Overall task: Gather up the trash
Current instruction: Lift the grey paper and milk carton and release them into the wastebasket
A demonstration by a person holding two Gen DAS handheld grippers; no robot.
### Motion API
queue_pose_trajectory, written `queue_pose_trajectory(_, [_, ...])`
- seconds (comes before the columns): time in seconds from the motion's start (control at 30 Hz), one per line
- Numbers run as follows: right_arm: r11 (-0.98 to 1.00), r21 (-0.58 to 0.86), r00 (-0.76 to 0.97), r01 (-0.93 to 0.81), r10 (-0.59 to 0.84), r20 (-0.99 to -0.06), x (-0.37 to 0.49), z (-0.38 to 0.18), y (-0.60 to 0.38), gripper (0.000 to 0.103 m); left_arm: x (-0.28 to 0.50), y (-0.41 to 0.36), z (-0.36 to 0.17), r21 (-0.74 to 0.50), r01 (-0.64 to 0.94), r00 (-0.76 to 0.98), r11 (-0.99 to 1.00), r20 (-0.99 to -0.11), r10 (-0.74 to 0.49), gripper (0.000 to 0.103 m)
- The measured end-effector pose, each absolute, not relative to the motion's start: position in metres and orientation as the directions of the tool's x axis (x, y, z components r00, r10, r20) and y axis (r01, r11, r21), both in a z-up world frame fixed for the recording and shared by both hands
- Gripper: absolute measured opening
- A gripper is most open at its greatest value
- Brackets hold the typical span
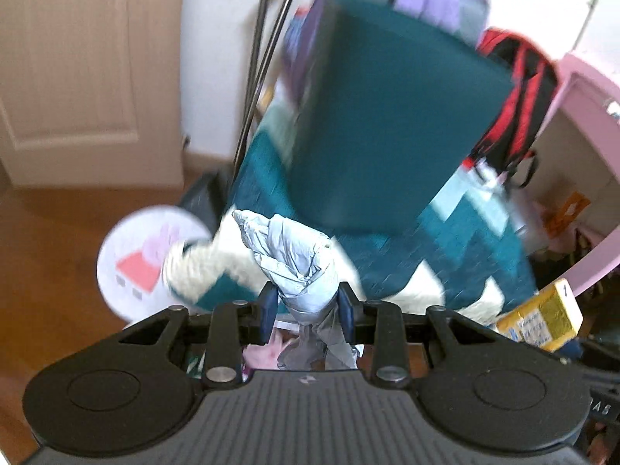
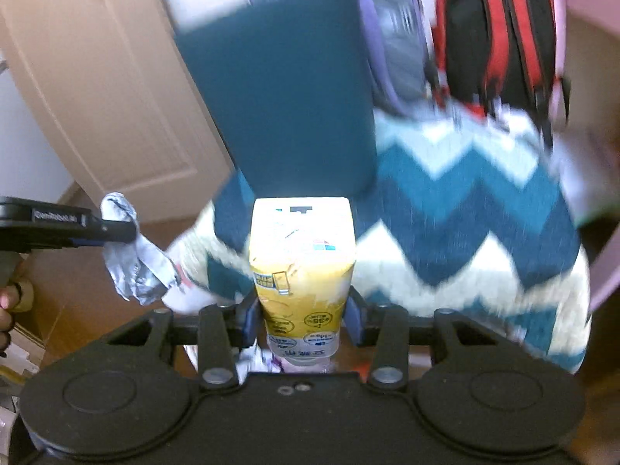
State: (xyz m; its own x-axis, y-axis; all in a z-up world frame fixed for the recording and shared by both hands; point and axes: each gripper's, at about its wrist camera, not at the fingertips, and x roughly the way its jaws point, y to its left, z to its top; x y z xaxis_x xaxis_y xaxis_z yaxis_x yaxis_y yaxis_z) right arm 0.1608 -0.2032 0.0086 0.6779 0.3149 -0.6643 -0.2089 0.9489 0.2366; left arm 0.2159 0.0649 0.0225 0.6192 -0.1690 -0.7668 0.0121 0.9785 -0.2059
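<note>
My left gripper (image 1: 308,304) is shut on a crumpled grey-blue wrapper (image 1: 294,255), held in the air; the wrapper sticks out past both sides of the fingers. It also shows in the right wrist view (image 2: 133,261), with the left gripper (image 2: 116,228) at the left edge. My right gripper (image 2: 302,316) is shut on a yellow drink carton (image 2: 302,259), held upright between the blue pads. The carton also shows at the right edge of the left wrist view (image 1: 540,316). Both frames are motion-blurred.
Ahead is a chair or bed covered with a teal-and-white zigzag blanket (image 2: 465,209) and a teal cushion (image 1: 395,116). A red-and-black backpack (image 2: 500,35) and a purple bag (image 2: 391,38) lean behind. A round white mat (image 1: 147,255) lies on the wooden floor (image 1: 46,271) by a door (image 2: 97,89).
</note>
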Motion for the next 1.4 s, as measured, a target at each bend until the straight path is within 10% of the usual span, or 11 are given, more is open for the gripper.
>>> queue_pose_trajectory(0.7, [0.954, 0.153, 0.868, -0.259, 0.299, -0.397, 0.259, 0.193, -0.207, 0.042, 0.29, -0.003, 0.199, -0.126, 0.098, 0.829, 0.987, -0.539, -0.151, 0.032])
queue_pose_trajectory(1.4, [0.941, 0.096, 0.745, -0.323, 0.316, -0.588, 0.391, 0.132, -0.174, 0.042, 0.441, -0.035, 0.105, -0.02, 0.096, 0.703, 0.995, -0.706, -0.082, 0.032])
